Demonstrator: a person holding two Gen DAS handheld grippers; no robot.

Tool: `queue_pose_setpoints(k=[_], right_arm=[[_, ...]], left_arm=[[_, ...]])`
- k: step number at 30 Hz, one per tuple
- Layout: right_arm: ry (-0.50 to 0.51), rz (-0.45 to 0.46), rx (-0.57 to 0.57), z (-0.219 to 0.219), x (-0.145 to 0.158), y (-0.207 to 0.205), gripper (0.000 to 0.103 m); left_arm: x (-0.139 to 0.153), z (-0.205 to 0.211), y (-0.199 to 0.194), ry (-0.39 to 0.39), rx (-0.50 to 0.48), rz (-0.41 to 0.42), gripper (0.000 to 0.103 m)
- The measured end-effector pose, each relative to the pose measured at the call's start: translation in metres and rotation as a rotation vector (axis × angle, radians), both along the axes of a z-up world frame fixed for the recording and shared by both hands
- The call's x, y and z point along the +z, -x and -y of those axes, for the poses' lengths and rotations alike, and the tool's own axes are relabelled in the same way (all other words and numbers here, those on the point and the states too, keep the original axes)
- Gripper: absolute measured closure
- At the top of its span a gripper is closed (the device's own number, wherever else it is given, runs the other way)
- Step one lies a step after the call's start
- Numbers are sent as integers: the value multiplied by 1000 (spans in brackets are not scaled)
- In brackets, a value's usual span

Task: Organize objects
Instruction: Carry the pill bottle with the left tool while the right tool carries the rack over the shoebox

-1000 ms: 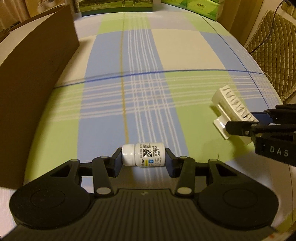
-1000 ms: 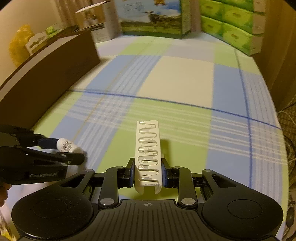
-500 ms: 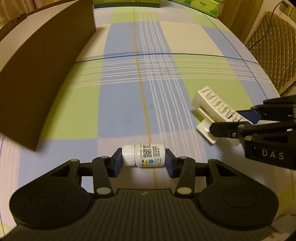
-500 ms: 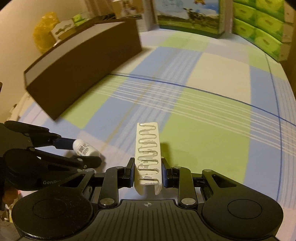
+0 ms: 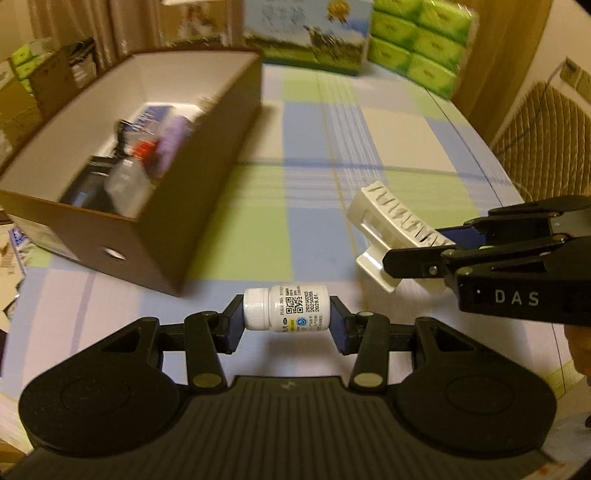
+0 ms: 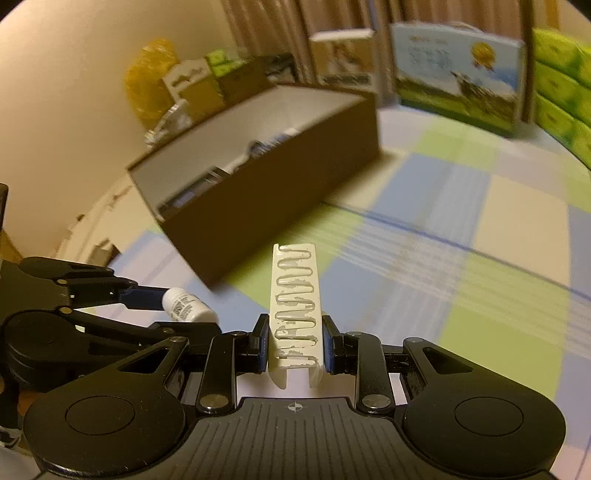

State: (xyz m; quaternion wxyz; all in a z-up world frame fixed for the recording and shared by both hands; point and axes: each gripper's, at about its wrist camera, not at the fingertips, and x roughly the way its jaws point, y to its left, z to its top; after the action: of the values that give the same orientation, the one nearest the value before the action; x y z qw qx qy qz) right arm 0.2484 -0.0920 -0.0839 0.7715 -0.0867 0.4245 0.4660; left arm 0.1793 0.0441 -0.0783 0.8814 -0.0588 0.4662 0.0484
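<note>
A small white pill bottle [image 5: 286, 307] with a printed label lies crosswise between the pads of my left gripper [image 5: 286, 314], which is shut on it above the checked tablecloth. The same bottle [image 6: 186, 307] shows at the lower left of the right wrist view. My right gripper [image 6: 295, 341] is shut on a white ribbed plastic clip [image 6: 295, 295], which sticks out forward. In the left wrist view that clip [image 5: 391, 225] hangs at the right. A brown open box [image 5: 207, 184] holding several items stands ahead on the left.
The brown box [image 6: 280, 184] sits on the table's left side, with its near wall facing me. Green tissue packs [image 5: 417, 40] and a printed carton [image 5: 306, 33] line the far edge. A quilted chair back [image 5: 543, 136] stands to the right of the table.
Both grippers have risen and swung left towards the brown box with their loads. The box's open top and its contents have come into view.
</note>
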Motion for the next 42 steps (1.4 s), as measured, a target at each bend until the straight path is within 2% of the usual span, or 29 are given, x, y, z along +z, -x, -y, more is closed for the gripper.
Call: queue_pose_setpoints(k=[11, 19, 27, 42], right_arm=[[-110, 27, 52, -67, 39, 11, 78], [-163, 76, 13, -118, 60, -3, 78], [-165, 95, -41, -161, 65, -34, 78], [-87, 74, -126, -208, 40, -88, 78]], left_arm=[[47, -71, 10, -30, 73, 83, 62], [68, -117, -13, -70, 84, 145, 62], [71, -159, -51, -119, 71, 162, 62], [47, -213, -123, -105, 56, 106, 62]])
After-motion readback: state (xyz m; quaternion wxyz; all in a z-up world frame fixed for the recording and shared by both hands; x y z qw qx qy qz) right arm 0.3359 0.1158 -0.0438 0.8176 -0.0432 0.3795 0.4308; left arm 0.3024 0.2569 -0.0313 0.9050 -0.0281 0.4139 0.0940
